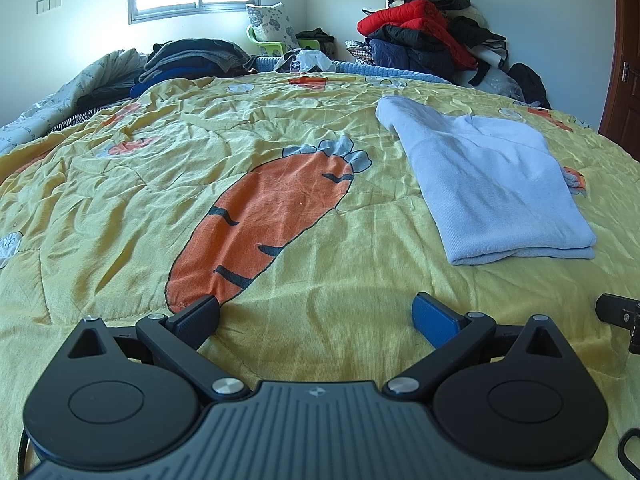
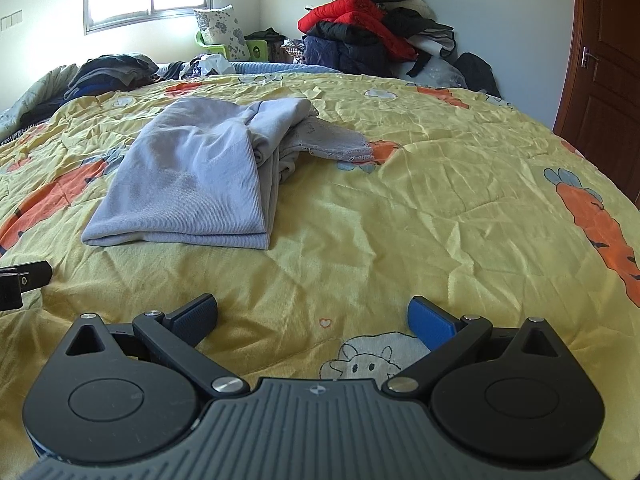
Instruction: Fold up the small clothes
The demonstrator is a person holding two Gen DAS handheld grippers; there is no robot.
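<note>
You are holding the left gripper (image 1: 316, 318) low over the near part of the bed, its blue-padded fingers (image 1: 434, 320) spread wide with nothing between them. Only the yellow quilt (image 1: 320, 272) is showing in the gap. Just ahead of its left finger, the big orange carrot print (image 1: 260, 224) is running away toward the middle of the bed.

You are keeping the right gripper (image 2: 312, 322) just as wide and just as empty, hovering over the quilt's near edge, where a small printed cartoon animal (image 2: 366, 360) is peeking out beside its right finger.

The pale blue folded garment (image 1: 492, 184) is lying flat on the quilt, between the two grippers' lines of sight and further toward the middle of the bed than either of them, touching neither. From the right wrist view the garment (image 2: 188, 184) is sitting ahead and to the left, its layered folded edge facing you, and a greyish, lacy-edged piece (image 2: 332, 140) is sticking out from under its far right side onto the quilt.

Along the far edge of the bed, a stack of dark folded clothes (image 1: 192, 60) is resting at the far left corner, and a heap of red and dark jackets (image 1: 424, 36) is piling up at the far right corner, against the wall. A brown door (image 2: 604, 80) is standing on the right.
</note>
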